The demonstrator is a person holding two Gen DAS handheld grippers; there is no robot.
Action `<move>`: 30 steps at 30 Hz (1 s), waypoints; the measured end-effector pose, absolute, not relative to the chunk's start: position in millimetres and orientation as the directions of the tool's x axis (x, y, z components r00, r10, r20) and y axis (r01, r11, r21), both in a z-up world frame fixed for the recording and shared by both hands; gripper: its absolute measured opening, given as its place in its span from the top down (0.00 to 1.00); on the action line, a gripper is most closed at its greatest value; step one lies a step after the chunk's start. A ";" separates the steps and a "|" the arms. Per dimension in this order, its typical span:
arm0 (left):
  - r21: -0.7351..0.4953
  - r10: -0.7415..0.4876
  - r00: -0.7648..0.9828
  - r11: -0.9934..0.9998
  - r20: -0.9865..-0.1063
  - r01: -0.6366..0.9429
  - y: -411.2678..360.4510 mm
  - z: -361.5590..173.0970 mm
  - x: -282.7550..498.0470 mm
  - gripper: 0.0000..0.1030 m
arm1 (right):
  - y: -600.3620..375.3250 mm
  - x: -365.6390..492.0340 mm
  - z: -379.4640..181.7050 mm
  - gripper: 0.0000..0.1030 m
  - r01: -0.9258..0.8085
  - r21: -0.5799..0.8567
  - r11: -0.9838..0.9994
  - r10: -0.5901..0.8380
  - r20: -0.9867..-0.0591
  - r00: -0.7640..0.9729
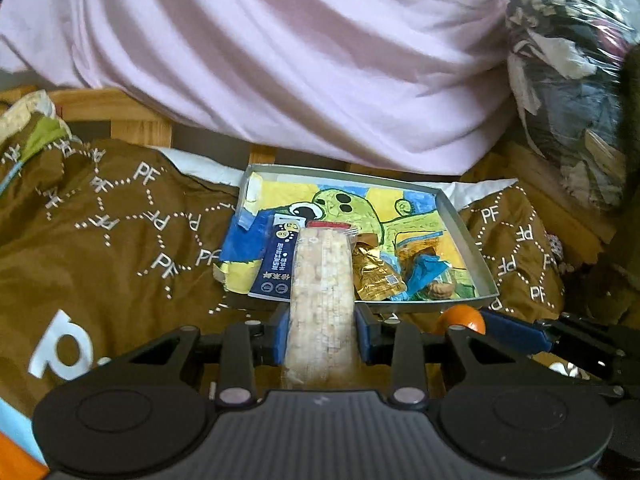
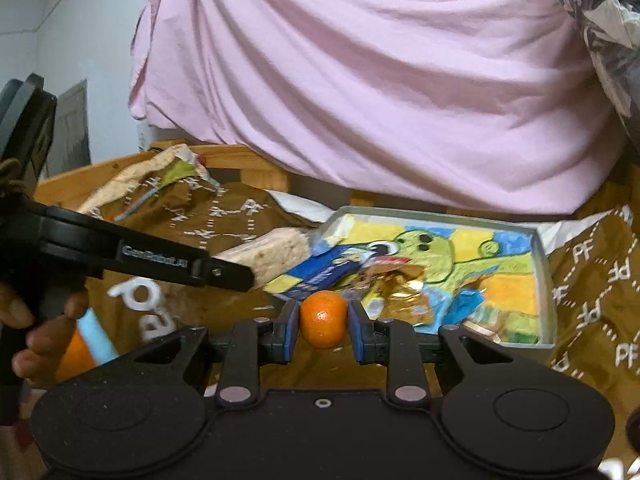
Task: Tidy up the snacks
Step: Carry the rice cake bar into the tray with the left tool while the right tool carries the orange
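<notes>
My left gripper (image 1: 322,334) is shut on a long pale rice cracker bar in clear wrap (image 1: 322,288), whose far end reaches over the near edge of a shallow grey tray (image 1: 466,232). The tray has a green cartoon drawing on its floor and holds a dark blue packet (image 1: 276,264), a gold foil packet (image 1: 376,276) and a blue-wrapped snack (image 1: 426,274). My right gripper (image 2: 323,318) is shut on a small orange tangerine (image 2: 323,318), just short of the tray (image 2: 544,280). The cracker bar (image 2: 276,252) and left gripper show at the left of the right wrist view.
The tray rests on a brown printed bag or cloth (image 1: 120,240) over a wooden frame (image 1: 132,120). A pink sheet (image 1: 300,60) hangs behind. A clear bag of clothes (image 1: 572,92) stands at the right. A hand (image 2: 44,328) holds the left gripper's handle.
</notes>
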State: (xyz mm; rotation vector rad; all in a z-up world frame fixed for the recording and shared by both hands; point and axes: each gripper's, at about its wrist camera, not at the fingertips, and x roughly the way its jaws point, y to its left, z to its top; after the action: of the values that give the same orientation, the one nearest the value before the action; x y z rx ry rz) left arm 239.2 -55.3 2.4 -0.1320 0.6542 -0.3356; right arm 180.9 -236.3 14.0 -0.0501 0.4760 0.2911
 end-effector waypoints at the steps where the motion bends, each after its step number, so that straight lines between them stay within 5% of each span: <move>1: -0.229 -0.347 0.740 0.938 -0.576 0.261 -57.0 0.5 244.4 0.65 | -239.1 186.7 12.1 0.73 -0.279 0.007 0.960 0.251 -0.456 0.854; 18: -0.208 -0.389 0.769 0.921 -0.507 0.328 -128.5 -11.2 356.8 0.65 | -264.7 276.9 -20.2 0.73 -0.166 -0.101 0.981 0.108 -0.425 0.899; 30: -0.165 -0.341 0.768 0.939 -0.542 0.301 -144.0 -58.7 392.3 0.65 | -276.9 306.4 -54.8 0.73 -0.118 -0.083 0.990 0.055 -0.536 0.842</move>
State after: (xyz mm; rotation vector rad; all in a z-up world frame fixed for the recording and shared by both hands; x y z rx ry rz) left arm 392.3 -144.0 -58.7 -0.0701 0.6015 -0.3489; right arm 306.4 -276.9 -54.8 -0.1139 0.5624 0.0916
